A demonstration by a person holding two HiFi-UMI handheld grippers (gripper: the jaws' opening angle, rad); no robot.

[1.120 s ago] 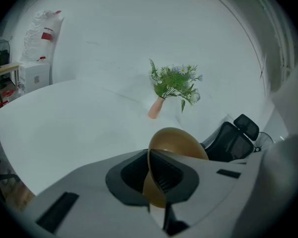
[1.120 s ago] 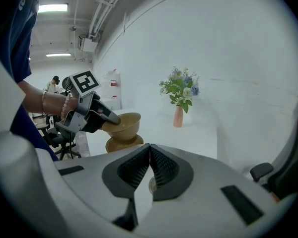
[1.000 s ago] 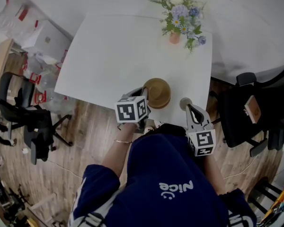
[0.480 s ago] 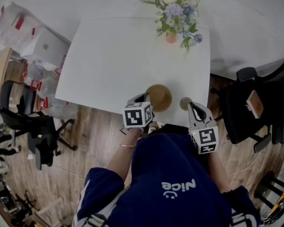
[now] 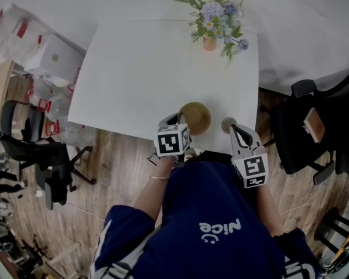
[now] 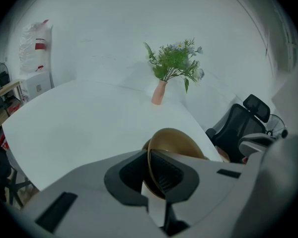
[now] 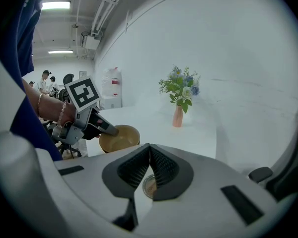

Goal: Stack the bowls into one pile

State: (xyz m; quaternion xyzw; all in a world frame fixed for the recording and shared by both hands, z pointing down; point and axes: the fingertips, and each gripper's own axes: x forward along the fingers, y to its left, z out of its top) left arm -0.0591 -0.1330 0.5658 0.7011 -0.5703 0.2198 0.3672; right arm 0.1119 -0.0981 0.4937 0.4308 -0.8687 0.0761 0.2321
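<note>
The brown bowl is found close to the near edge of the desk, right of centre. It is seen lower and flatter than a second ago, when it was carried higher and more tilted, and it has been brought down with the left gripper. A sliver of a second bowl is shown just under its left side in the left gripper view. The brown bowl is therefore judged to be nested, or very nearly so, in the one below, though contact cannot be confirmed. The stacking step is judged almost done, with only the release not yet made. The bowl's near wall is clamped between the left jaws, which are drawn narrow on it, one pad inside the rim and one outside. The right gripper is held to the right of the bowl, apart from it. Its jaws are pressed together with nothing between them, and a small round dish is seen on the desk just beyond their tips. A vase of flowers stands at the far edge, well apart.
</note>
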